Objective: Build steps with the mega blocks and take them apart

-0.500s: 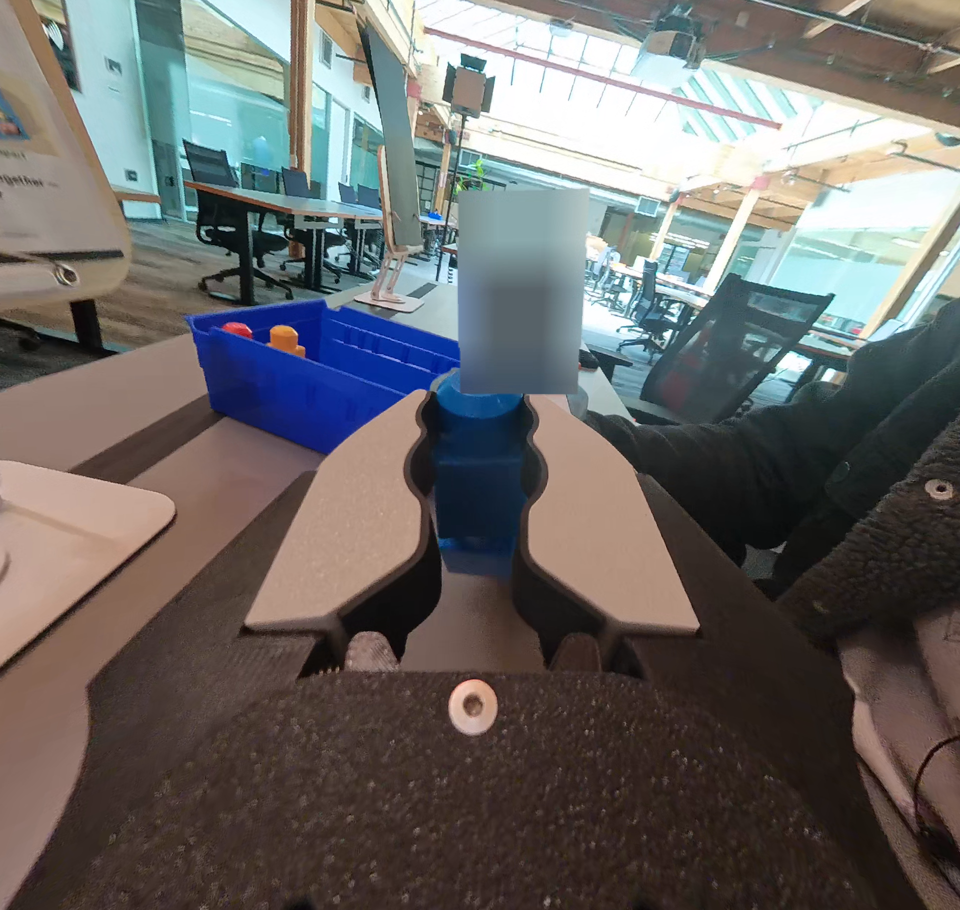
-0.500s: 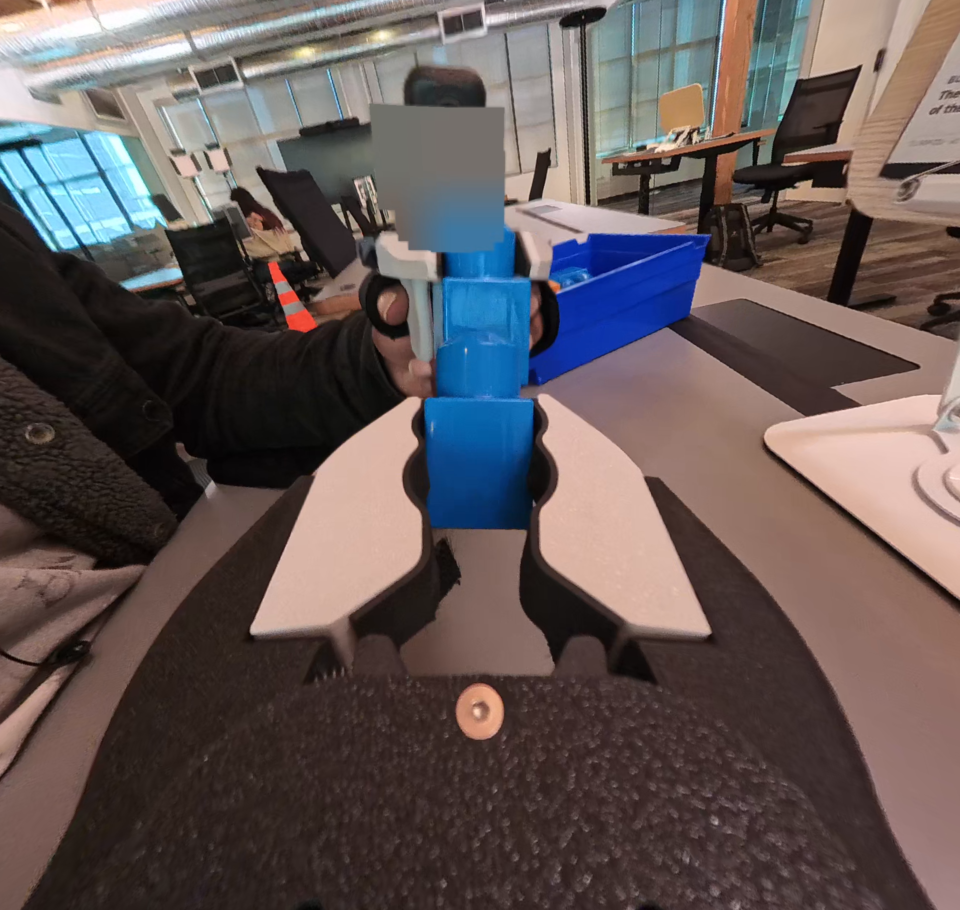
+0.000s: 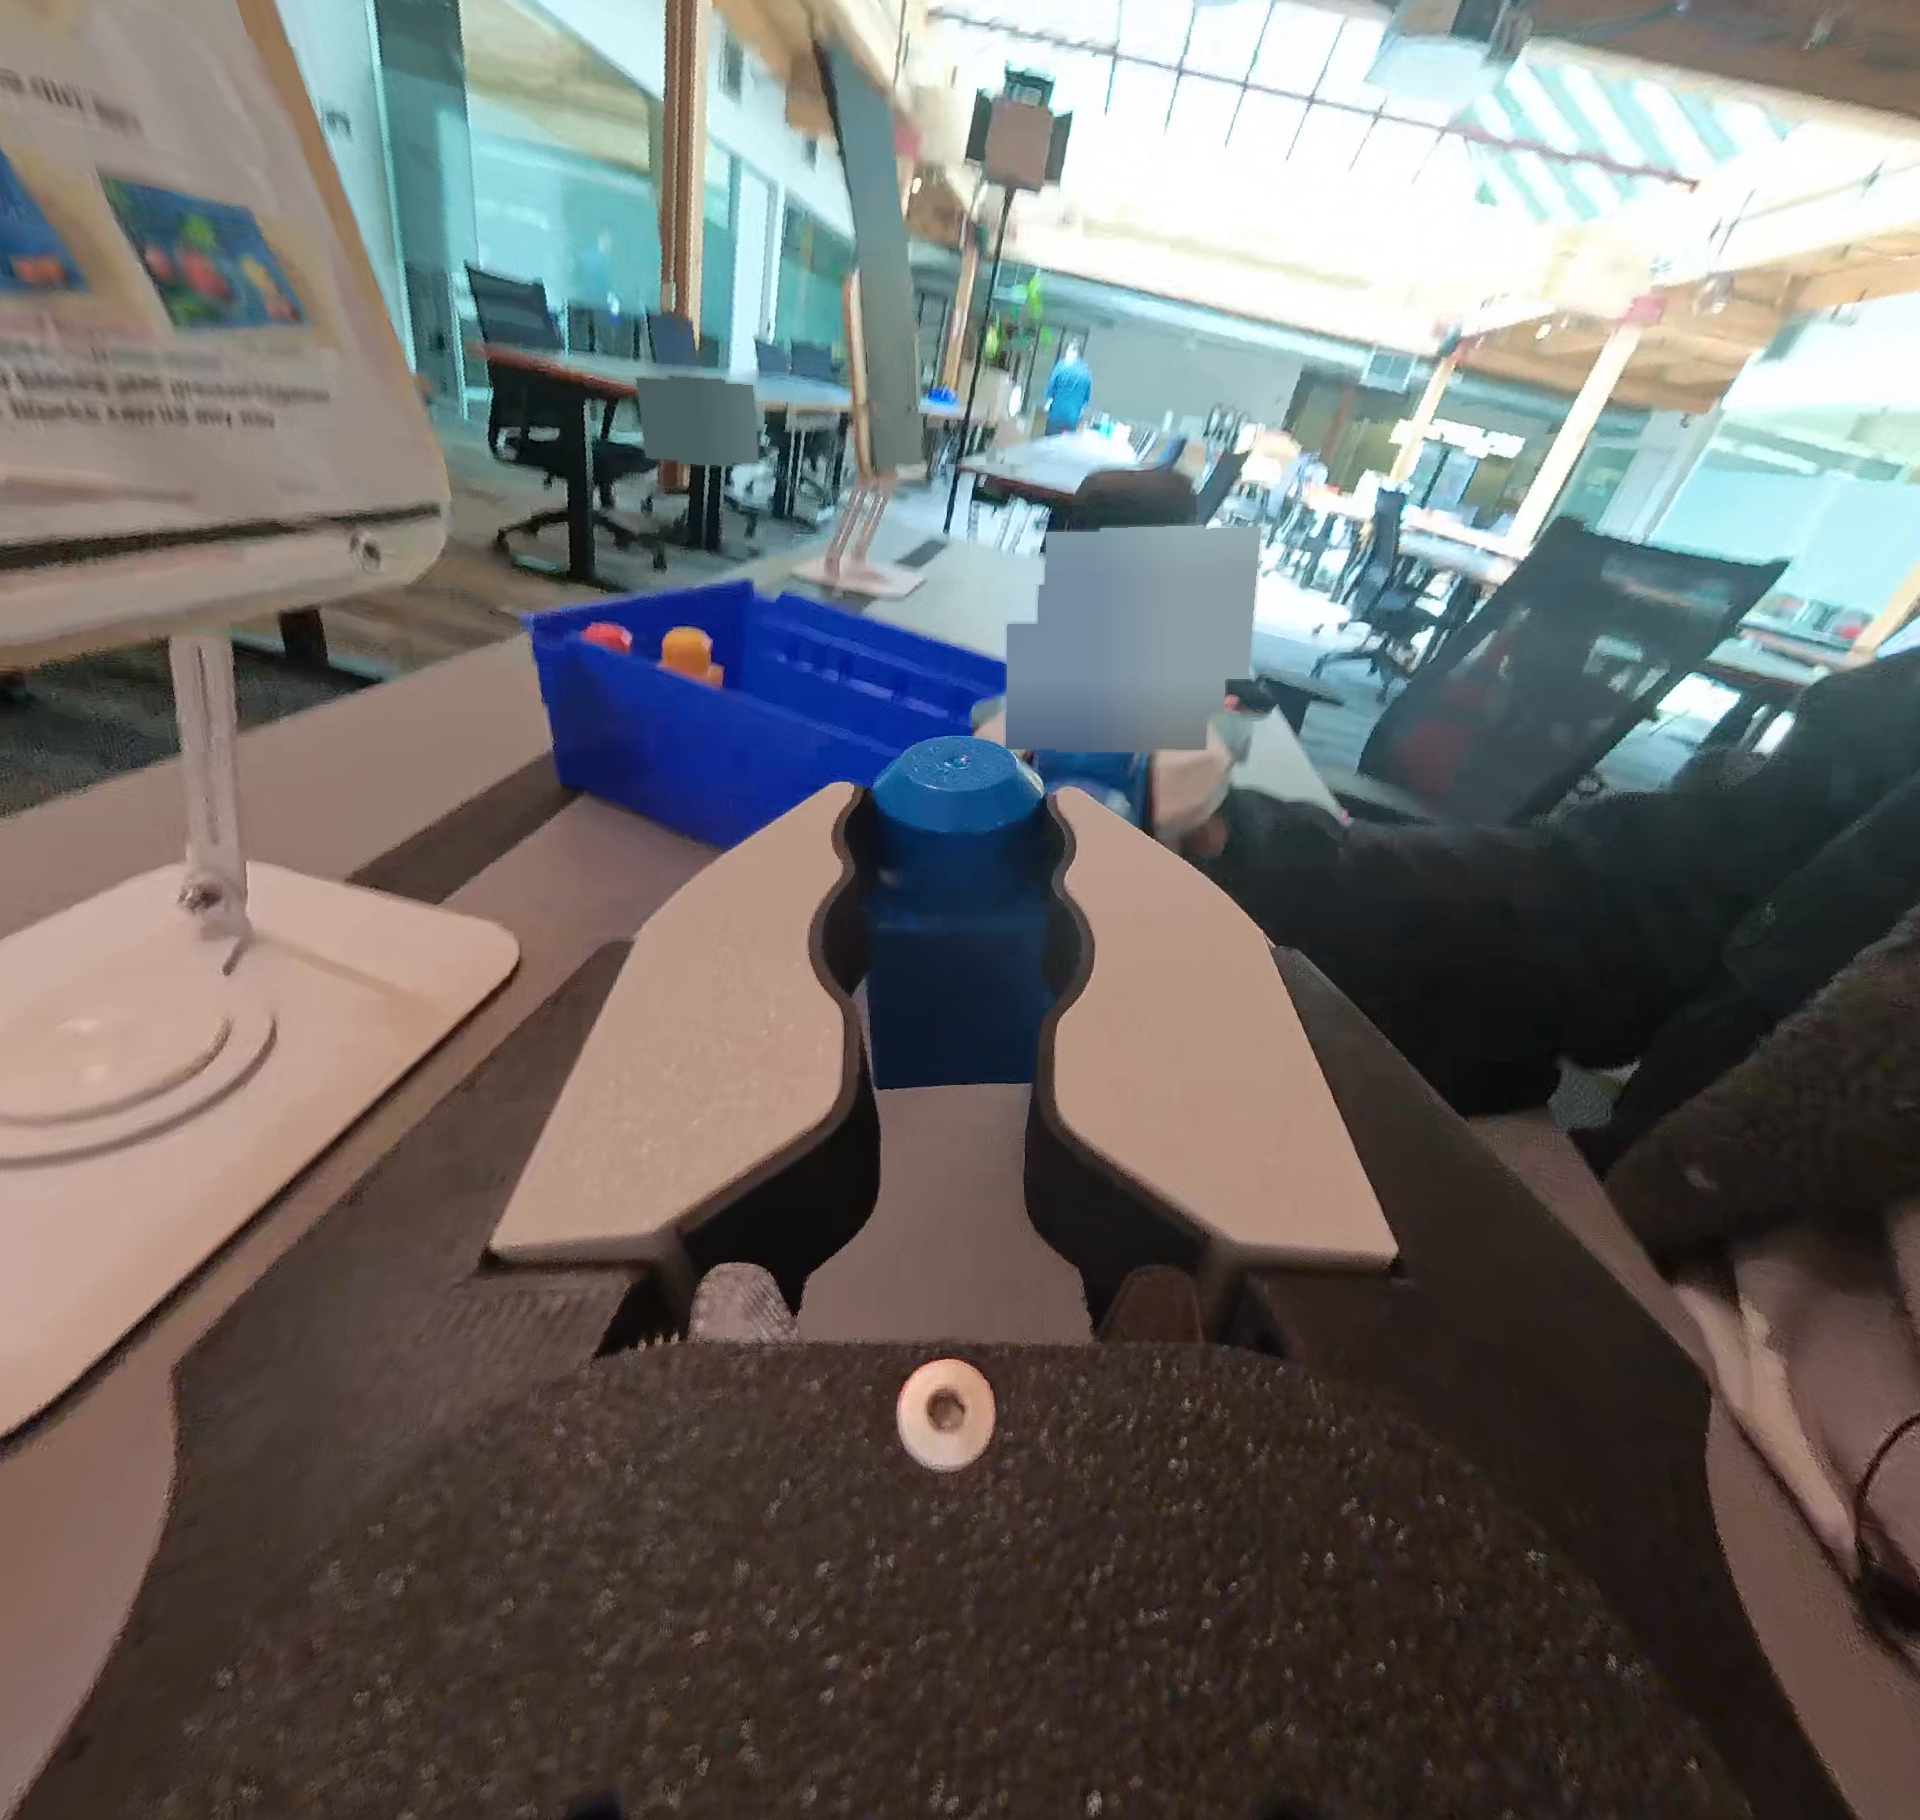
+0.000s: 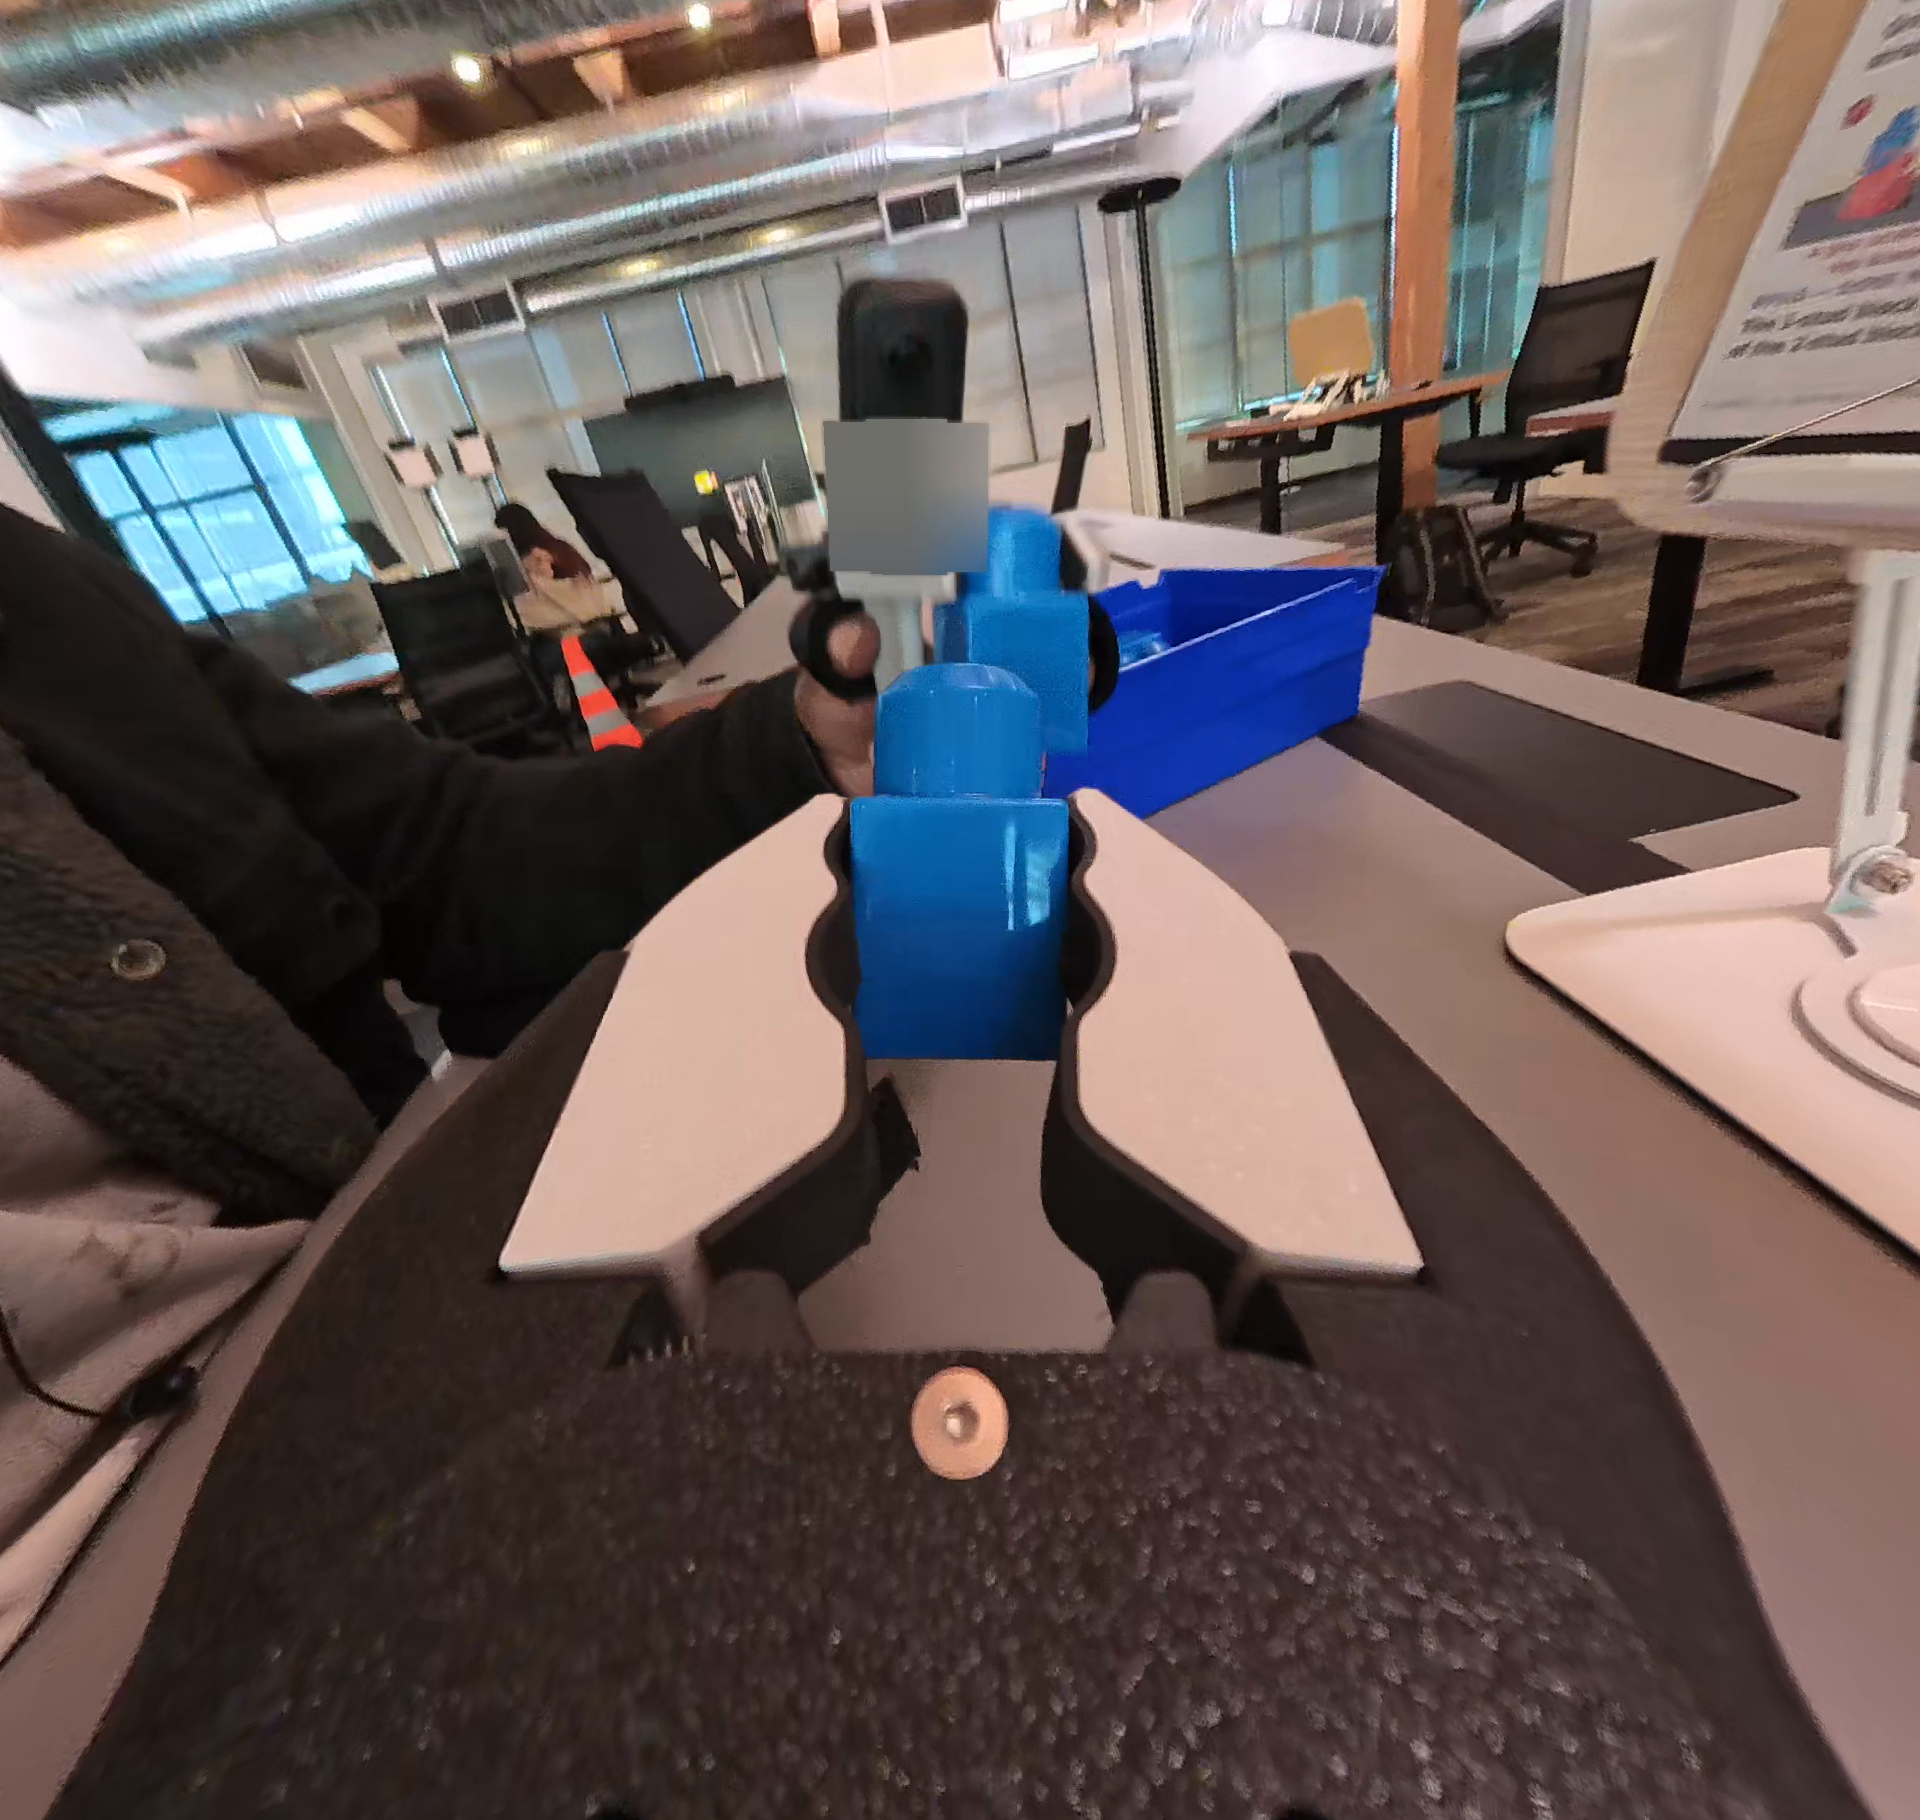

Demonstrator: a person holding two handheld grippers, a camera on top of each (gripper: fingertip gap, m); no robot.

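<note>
Item: right gripper (image 4: 961, 939). Your jaws are clenched on a single-stud blue block (image 4: 956, 897), stud pointing away from you along the fingers.

Item: left gripper (image 3: 951, 949). Your jaws are clenched on a second blue block (image 3: 951, 918), its stud likewise pointing forward.

Relation: in the right wrist view the left-hand block (image 4: 1013, 627) sits just beyond and a little to the right of your right-hand one, the two apart, both upright and roughly parallel. Judged from that, the pair is separated; either hand is equally placed to release.

Item: blue bin (image 3: 727, 752), on the table (image 4: 1351, 939) beyond both grippers, holding a red and an orange piece. Likely drop point.

Item: white stand base (image 3: 208, 1001), beside the left gripper.
</note>
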